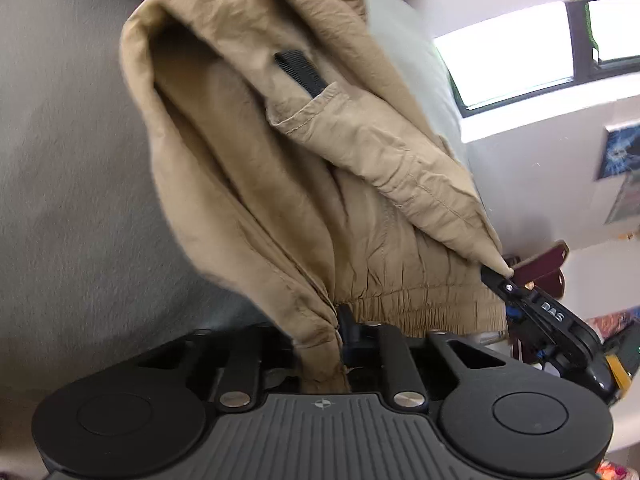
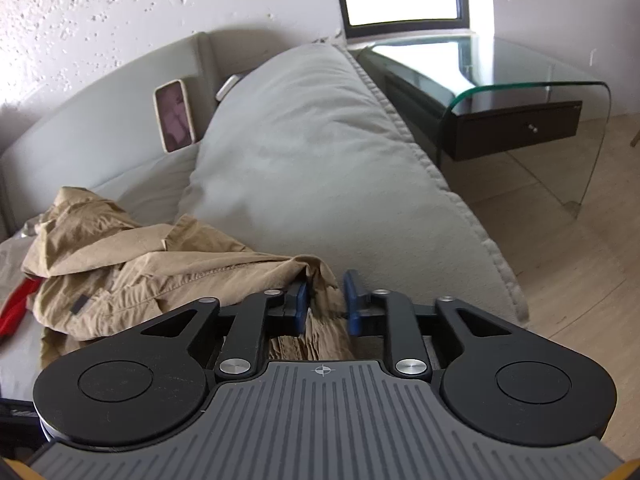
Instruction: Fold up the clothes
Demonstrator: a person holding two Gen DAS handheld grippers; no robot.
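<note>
Tan garment (image 1: 280, 184), thin woven cotton-type cloth with an elastic gathered waistband (image 1: 420, 312); probably light trousers or shorts, can't tell which. It's lifted at the band end, the rest trailing onto the bed (image 2: 280, 140).

Left claw (image 1: 340, 336): clenched on a bunched fold of the fabric right at the waistband; cloth fills the gap between the fingers. Right claw (image 2: 326, 300): blue pads (image 2: 352, 300) with a gap between them and waistband cloth in that gap; the left view shows its tip pinching a corner of the band, so I read it as gripping the garment, loosely at best.

Handling, judged from the look:
- Light, limp, zero stiffness. Drapes and creases wherever it isn't supported.
- Not slippery, the weave looks matte. Not fragile.
- Elastic band is the thickest, grippiest part. Best hold is the two ends of the band, as now.
- Black tab (image 1: 300, 68) near a pocket edge, no use as a grip.

Orientation: the waistband spans between the two claws, roughly left-right. The long axis runs away from the band toward the far crumpled heap on the bed, near the grey pillow (image 2: 304, 128). Far end is rumpled, so its exact heading is unclear.

Something red (image 2: 16, 304) lies beside the heap, separate item.
</note>
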